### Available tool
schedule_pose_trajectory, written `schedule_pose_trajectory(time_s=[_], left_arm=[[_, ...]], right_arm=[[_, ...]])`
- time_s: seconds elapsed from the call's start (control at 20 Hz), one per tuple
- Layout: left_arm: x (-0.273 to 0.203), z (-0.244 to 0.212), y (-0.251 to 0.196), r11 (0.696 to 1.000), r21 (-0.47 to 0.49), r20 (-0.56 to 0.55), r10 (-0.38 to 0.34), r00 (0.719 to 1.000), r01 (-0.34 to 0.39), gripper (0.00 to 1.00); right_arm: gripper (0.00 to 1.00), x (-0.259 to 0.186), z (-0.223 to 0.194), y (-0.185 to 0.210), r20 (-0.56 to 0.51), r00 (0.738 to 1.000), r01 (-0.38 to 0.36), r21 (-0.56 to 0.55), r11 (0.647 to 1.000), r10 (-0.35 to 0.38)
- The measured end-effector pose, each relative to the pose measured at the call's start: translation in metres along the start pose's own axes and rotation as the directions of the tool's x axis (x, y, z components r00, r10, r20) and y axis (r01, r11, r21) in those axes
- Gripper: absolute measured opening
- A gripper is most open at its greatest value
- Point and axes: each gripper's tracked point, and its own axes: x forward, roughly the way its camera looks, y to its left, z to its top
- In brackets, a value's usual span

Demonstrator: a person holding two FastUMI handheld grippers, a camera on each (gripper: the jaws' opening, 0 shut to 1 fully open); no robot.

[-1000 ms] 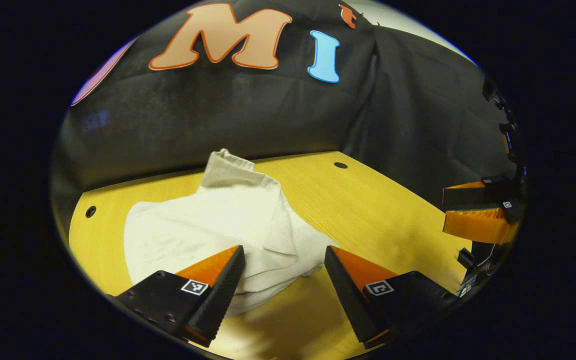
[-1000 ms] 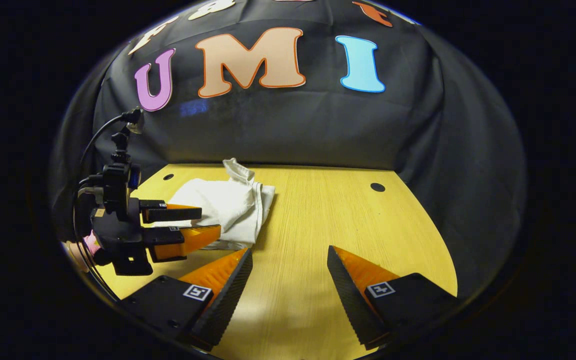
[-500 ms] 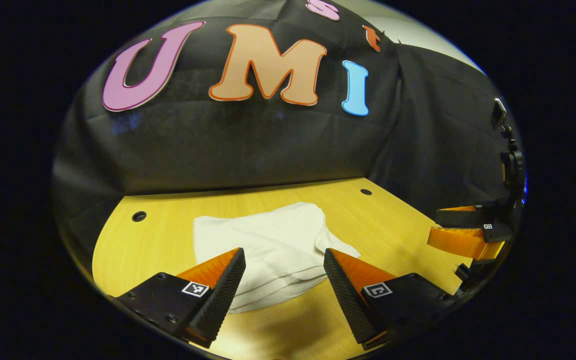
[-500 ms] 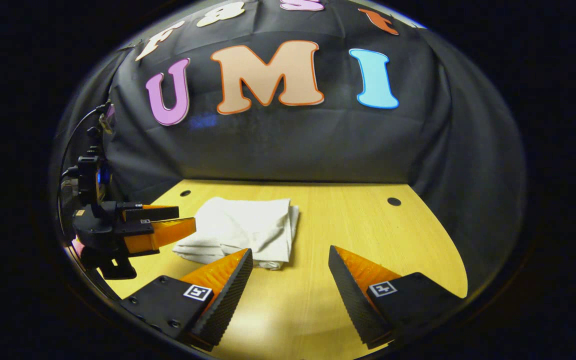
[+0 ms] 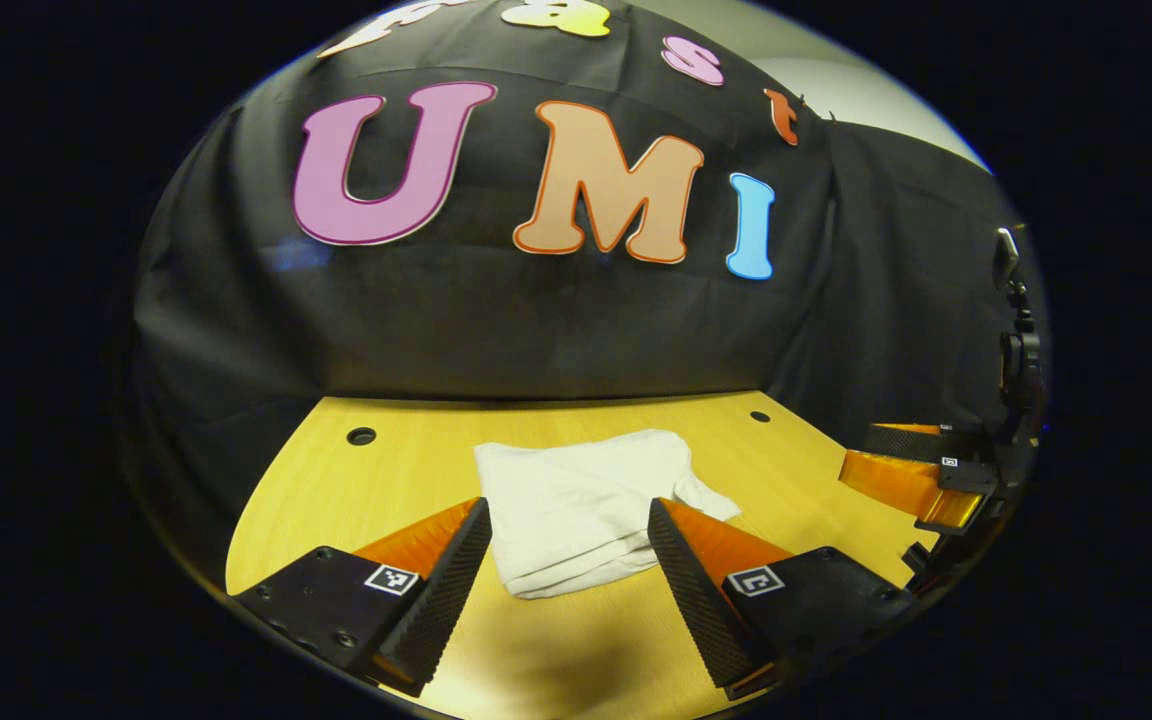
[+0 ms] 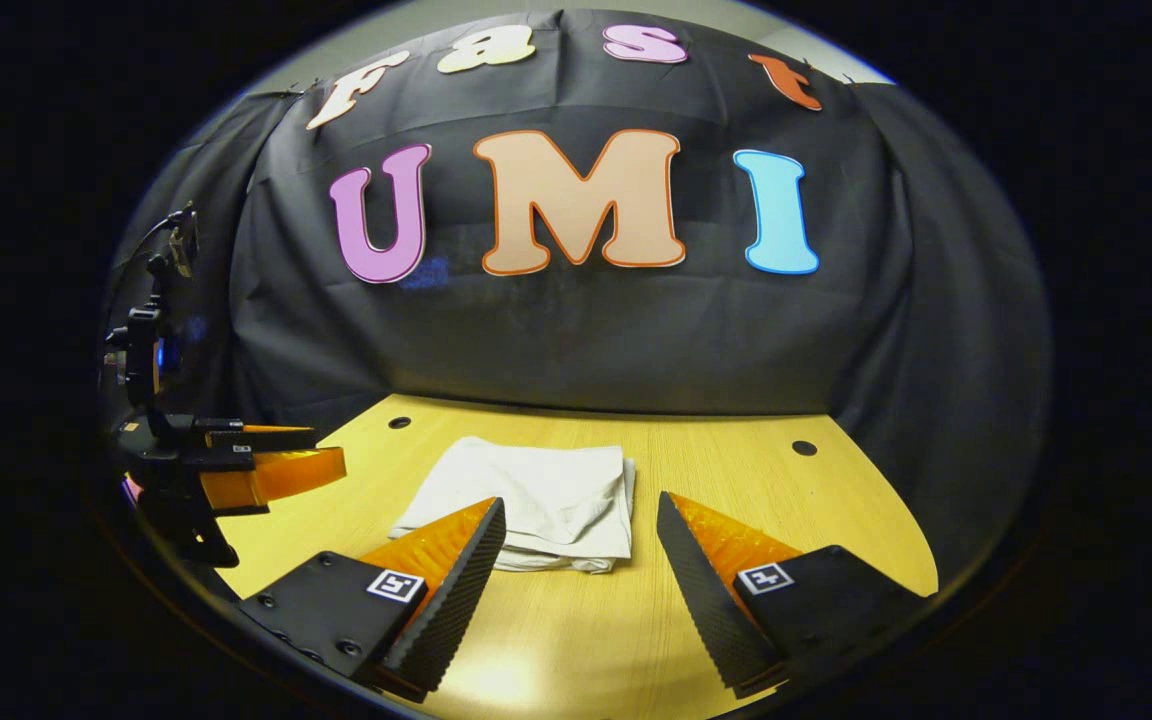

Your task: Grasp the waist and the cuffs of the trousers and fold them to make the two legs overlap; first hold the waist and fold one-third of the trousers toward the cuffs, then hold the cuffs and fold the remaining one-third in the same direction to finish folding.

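While you hold both tools above the near edge of the wooden table (image 6: 716,470), the white trousers (image 6: 536,500) lie folded into a compact bundle toward the table's far left corner, touching neither tool. Your left gripper (image 5: 566,560) has its fingers spread wide with nothing between them, and your right gripper (image 6: 581,560) is likewise spread and empty. Judging from the stacked layers, the folding looks finished or nearly so. What could spoil it from here: one loose flap sticks out at the bundle's right side in the left gripper view, and if you bring a finger down low across the table, its toothed face may catch that flap and drag the top layer off. The cloth looks soft and light, so a brush from either tool could also shift the whole bundle.
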Motion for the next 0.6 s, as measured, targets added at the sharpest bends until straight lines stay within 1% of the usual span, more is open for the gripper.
schedule_pose_trajectory(time_s=[0.1, 0.2, 0.35, 0.6], left_arm=[[-0.013, -0.002, 0.009, 0.999, -0.035, 0.001, 0.005, 1.0, -0.005, 0.95], [-0.02, -0.002, 0.015, 0.999, -0.051, 0.008, 0.013, 1.0, -0.013, 0.95], [-0.025, -0.003, 0.023, 0.998, -0.053, 0.005, 0.025, 1.0, -0.025, 0.96], [-0.025, -0.006, 0.025, 0.999, -0.053, -0.003, 0.006, 1.0, -0.006, 0.96]], right_arm=[[0.98, -0.007, -0.002, 0.003, 0.004, 1.0, -0.002, 0.013, 1.0, 0.002], [0.98, -0.014, -0.002, 0.007, 0.013, 1.0, -0.003, 0.033, 0.999, 0.002], [0.98, -0.019, -0.003, 0.008, 0.015, 1.0, 0.005, 0.057, 0.998, -0.006], [0.98, -0.023, 0.004, 0.006, 0.031, 0.999, 0.033, 0.052, 0.998, -0.035]])
